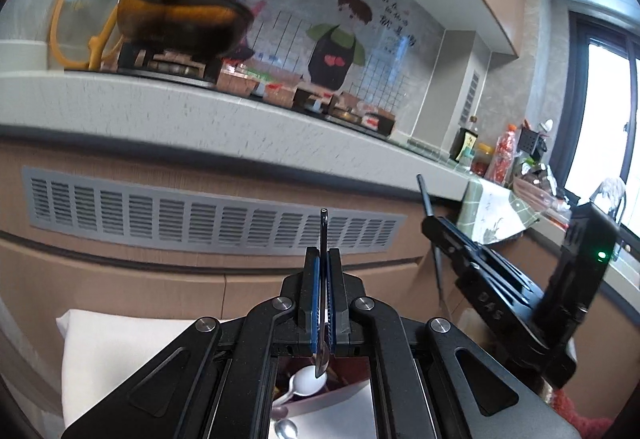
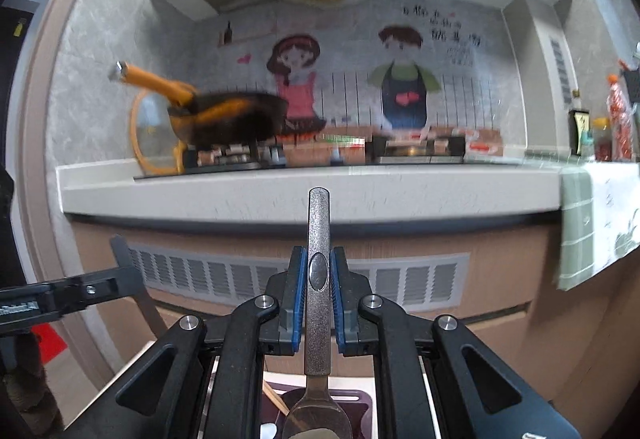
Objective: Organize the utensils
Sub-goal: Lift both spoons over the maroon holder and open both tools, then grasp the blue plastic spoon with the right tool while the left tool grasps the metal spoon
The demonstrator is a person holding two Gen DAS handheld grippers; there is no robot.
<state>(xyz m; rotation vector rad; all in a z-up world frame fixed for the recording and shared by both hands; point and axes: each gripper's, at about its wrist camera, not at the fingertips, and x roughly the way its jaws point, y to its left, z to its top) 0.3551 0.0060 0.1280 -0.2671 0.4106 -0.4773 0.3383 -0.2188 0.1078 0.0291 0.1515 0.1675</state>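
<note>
**Q:** Left wrist view first — what have you got in that gripper?

**Me:** My left gripper is clenched on a thin metal utensil seen edge-on. Its handle sticks up past the fingertips, and its lower end hangs behind the pads, over a white spoon lying in a dark red organizer tray below. I cannot tell whether mine is a spoon or a fork from this angle.

**Q:** And the right?

**Me:** My right gripper grasps a broad metal spoon by its textured handle, upright, blue pads pressing both sides. The bowl hangs below the jaws, above the same tray, where a wooden chopstick lies slanted.

**Q:** What room is there around you?

**Me:** Ahead is the pale countertop edge, with cabinet fronts and a grey vent grille beneath it. Both grippers hang in open air short of that edge. On the counter a dark wok with an orange handle sits on the stove, well apart from either utensil.

**Q:** Does one view add anything?

**Me:** Only the left one shows the right gripper from the side, spoon handle poking up, near a cloth draped over the counter's end, plus a window. The right view shows the left gripper's side at its left border.
</note>
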